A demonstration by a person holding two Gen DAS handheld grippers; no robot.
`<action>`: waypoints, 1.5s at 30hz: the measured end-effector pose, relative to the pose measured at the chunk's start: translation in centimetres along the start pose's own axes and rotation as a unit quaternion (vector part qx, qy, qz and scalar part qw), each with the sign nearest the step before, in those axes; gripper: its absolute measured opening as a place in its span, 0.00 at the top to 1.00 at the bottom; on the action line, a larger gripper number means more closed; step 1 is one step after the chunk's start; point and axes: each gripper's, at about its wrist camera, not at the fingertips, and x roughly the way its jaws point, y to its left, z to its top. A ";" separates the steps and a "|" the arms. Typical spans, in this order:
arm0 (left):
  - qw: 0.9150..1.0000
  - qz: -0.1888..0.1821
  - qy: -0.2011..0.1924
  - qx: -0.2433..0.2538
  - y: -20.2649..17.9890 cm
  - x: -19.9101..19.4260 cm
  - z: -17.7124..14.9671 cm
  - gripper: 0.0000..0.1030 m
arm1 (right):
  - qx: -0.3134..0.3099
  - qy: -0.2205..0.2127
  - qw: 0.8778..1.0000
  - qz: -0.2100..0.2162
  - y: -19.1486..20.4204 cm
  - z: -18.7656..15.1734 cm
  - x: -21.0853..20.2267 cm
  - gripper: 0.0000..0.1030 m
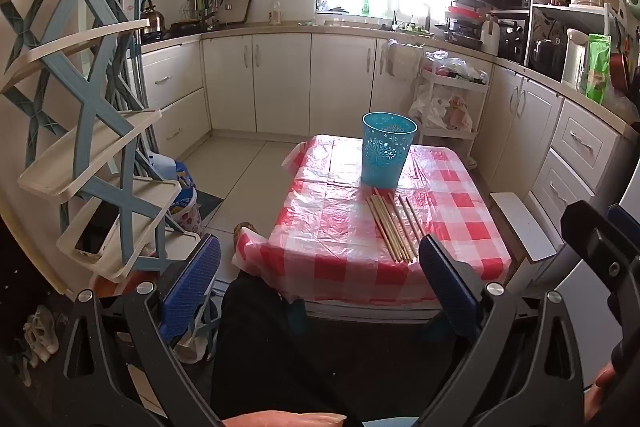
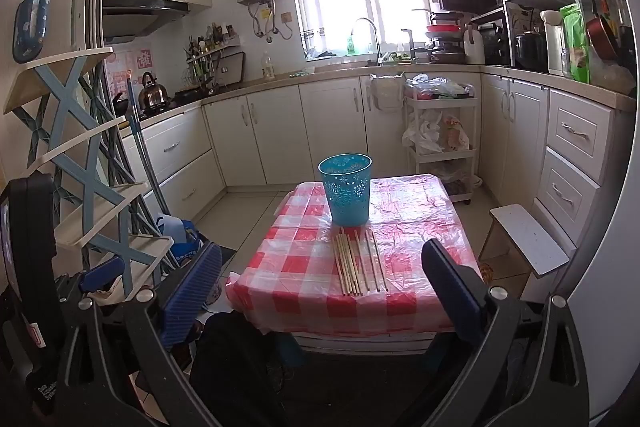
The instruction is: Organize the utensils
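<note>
Both the left gripper [image 1: 320,287] and right gripper [image 2: 322,291] hover with jaws wide and empty, short of the chopsticks [image 2: 360,265] lying before the teal basket [image 2: 346,189] on the desk [image 2: 420,267].

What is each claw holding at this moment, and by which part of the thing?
Nothing is held. The left claw and the right claw are both wide open with nothing between their fingers. The chopsticks lie untouched on the table, in front of the blue basket.
</note>
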 end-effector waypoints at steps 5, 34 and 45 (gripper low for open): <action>1.000 0.002 0.001 0.002 0.0 0.0 0.0 0.07 | 0.000 0.000 1.000 0.000 0.0 0.0 0.0 0.07; 1.000 -0.002 0.004 0.003 -0.3 0.0 -0.3 0.07 | 0.000 0.001 1.000 0.000 -0.1 0.1 0.0 0.07; 1.000 -0.006 0.011 -0.001 0.1 0.4 -0.3 0.07 | 0.000 0.001 1.000 0.000 -0.2 0.2 0.0 0.07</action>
